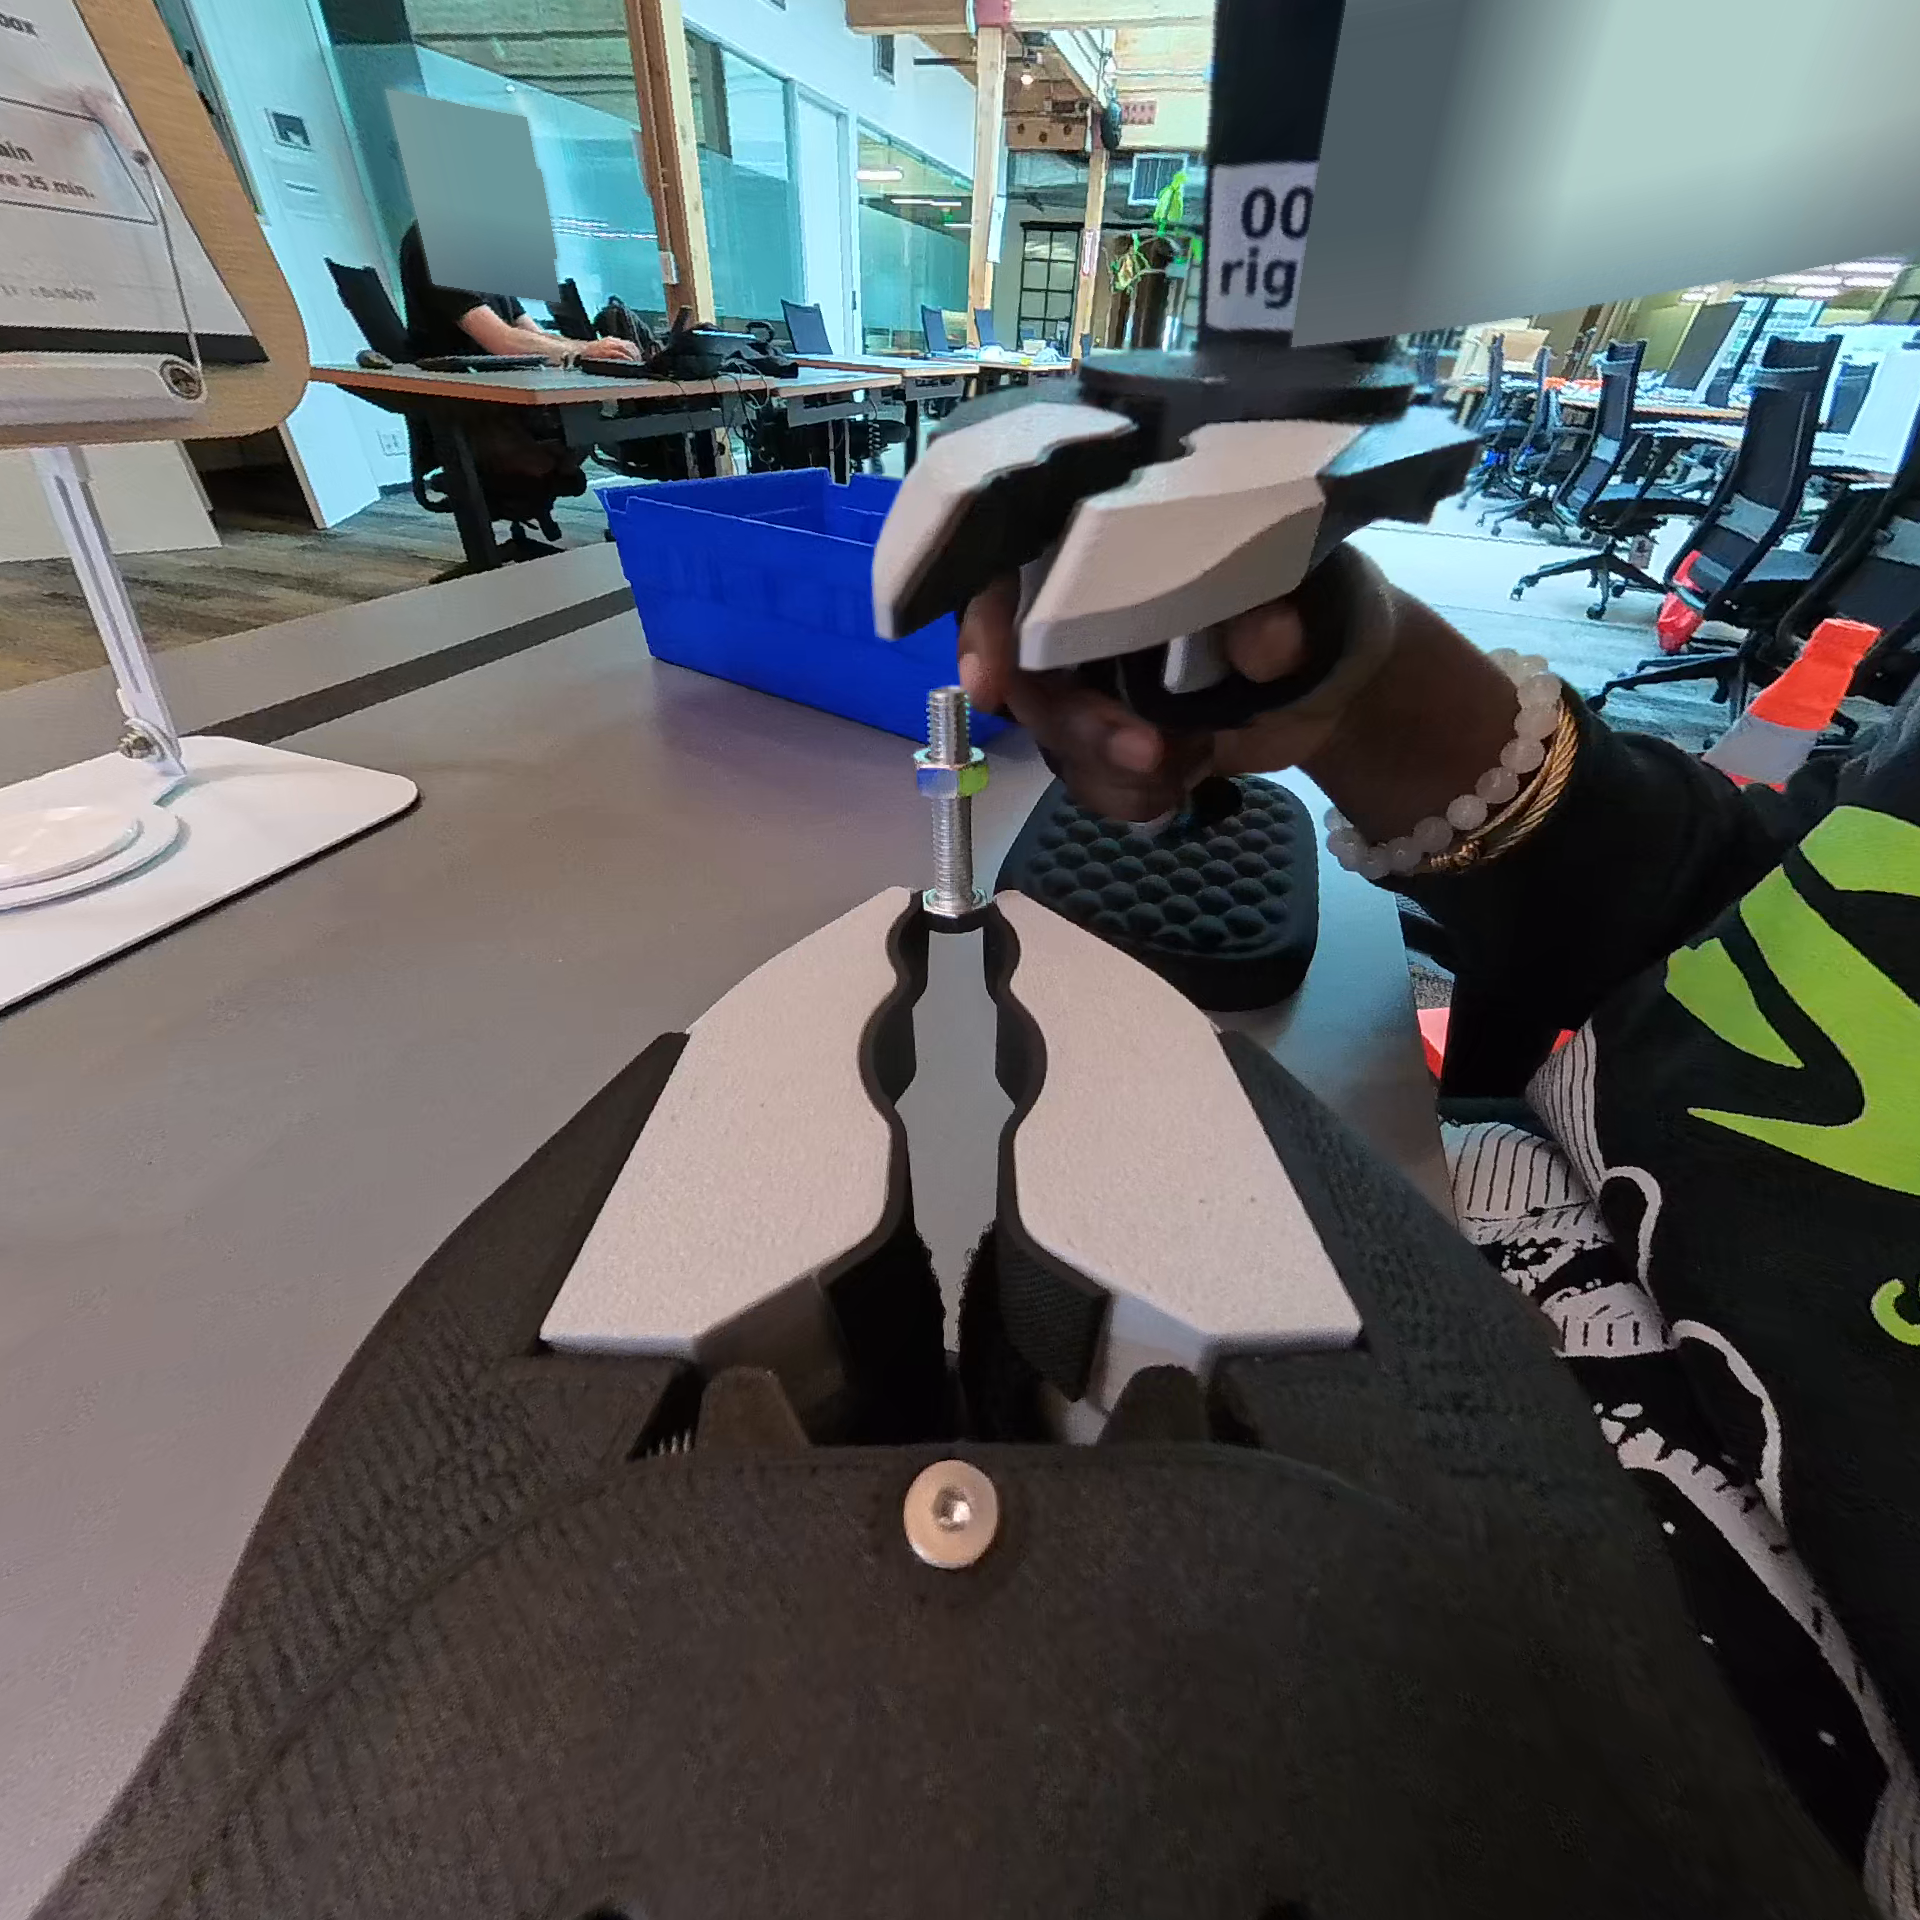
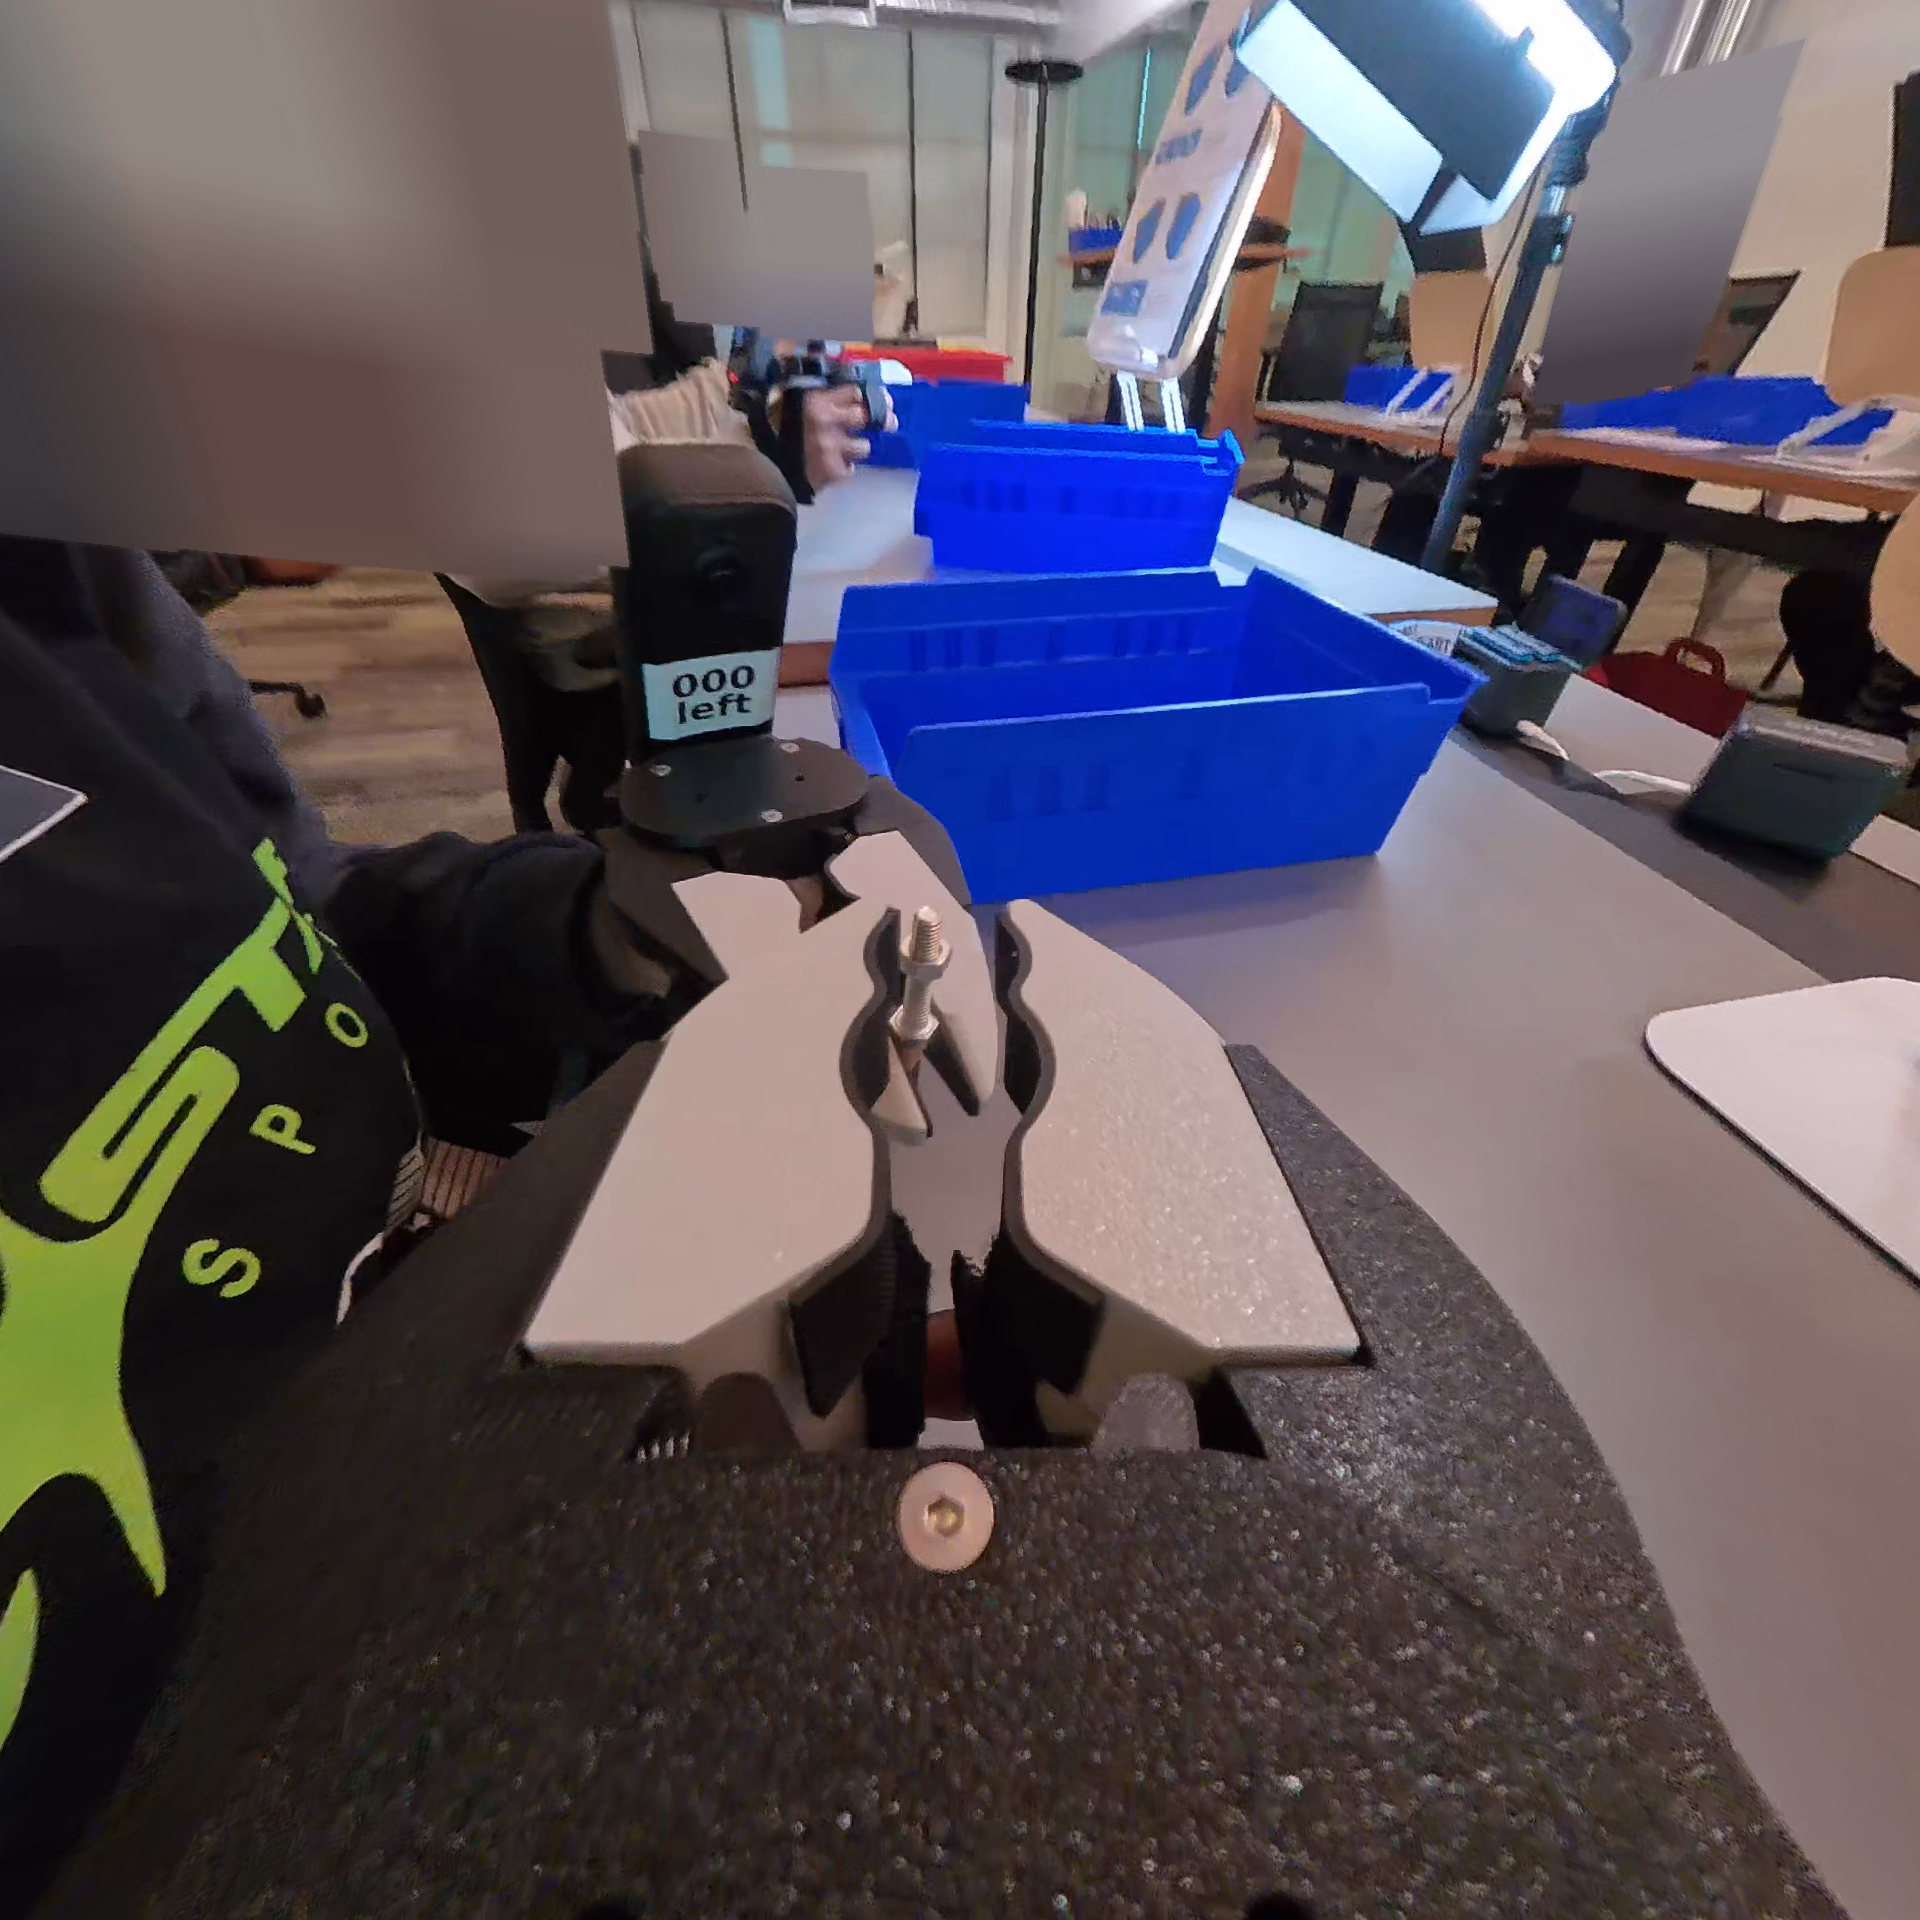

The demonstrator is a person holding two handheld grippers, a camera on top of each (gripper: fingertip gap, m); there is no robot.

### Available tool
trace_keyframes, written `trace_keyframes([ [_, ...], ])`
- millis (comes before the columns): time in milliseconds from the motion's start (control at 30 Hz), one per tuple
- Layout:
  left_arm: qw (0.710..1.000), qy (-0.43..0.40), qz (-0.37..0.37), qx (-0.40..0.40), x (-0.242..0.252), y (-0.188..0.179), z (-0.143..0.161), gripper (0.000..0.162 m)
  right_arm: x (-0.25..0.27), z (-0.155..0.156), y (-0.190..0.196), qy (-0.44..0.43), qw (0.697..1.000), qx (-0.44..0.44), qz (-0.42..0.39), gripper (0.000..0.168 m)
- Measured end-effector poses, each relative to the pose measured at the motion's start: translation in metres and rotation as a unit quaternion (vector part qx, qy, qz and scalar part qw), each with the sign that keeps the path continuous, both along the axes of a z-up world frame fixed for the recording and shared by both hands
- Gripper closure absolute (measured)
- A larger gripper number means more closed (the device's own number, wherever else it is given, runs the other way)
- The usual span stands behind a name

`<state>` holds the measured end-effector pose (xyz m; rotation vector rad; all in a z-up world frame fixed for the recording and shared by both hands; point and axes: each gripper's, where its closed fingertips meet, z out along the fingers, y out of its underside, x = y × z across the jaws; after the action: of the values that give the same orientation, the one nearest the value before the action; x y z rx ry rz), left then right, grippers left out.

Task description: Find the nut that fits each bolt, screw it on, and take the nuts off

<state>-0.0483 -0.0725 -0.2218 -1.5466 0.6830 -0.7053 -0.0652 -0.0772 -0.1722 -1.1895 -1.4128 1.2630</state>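
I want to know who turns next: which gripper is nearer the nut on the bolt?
Left. The left gripper clamps the bolt at its head, just below the nut; the right gripper hovers above, off the bolt.

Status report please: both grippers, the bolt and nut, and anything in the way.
Left gripper shut on bolt head, bolt upright. Nut partway down the thread. Right gripper open, above the bolt, touching nothing. Blue bin behind, clear of the work.
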Motion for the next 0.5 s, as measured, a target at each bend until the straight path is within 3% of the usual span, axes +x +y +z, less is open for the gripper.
trace_keyframes([
  [500, 1.000, 0.005, -0.003, 0.001, 0.0010, -0.0007, -0.0012, 0.152, -0.0083, -0.0074, -0.0069, -0.024, 0.999, 0.006, 0.021, 0.162],
])
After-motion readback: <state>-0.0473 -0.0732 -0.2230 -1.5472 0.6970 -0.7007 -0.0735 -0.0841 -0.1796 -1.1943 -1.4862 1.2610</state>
